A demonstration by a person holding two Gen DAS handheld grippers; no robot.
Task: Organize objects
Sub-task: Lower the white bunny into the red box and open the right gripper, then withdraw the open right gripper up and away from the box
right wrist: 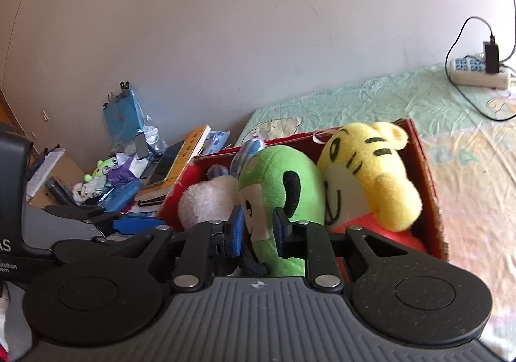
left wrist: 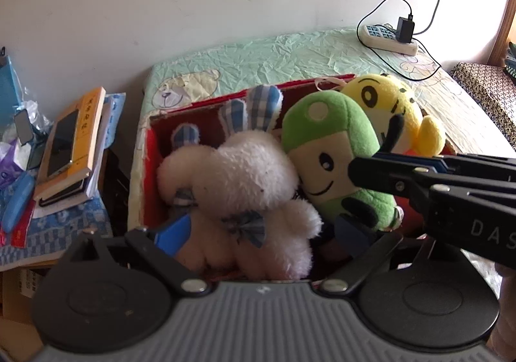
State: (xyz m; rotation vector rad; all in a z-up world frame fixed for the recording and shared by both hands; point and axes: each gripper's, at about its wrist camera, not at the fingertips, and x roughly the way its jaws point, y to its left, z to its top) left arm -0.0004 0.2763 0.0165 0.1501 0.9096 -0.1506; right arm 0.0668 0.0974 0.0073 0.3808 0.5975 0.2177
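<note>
A red cardboard box (left wrist: pixel 151 136) (right wrist: pixel 429 175) on the bed holds three plush toys. The white bunny (left wrist: pixel 245 175) (right wrist: pixel 206 200) with blue checked ears lies at its left. My left gripper (left wrist: pixel 261 231) (right wrist: pixel 106 217) stands wide open around the bunny's body, its blue pads on either side. A green toy (left wrist: pixel 332 142) (right wrist: pixel 280 175) leans in the middle. My right gripper (right wrist: pixel 258 229) (left wrist: pixel 364 165) comes in from the right, and its pads pinch the green toy's lower part. The yellow tiger toy (left wrist: pixel 387 101) (right wrist: pixel 371 168) sits at the right end of the box.
The box rests on a pale green bedsheet (left wrist: pixel 274 52) (right wrist: pixel 371 94) against a white wall. A power strip with a charger and cable (left wrist: pixel 390 36) (right wrist: pixel 477 72) lies at the back right. Left of the bed, a cluttered side table carries books and a phone (left wrist: pixel 67 149) (right wrist: pixel 174 165).
</note>
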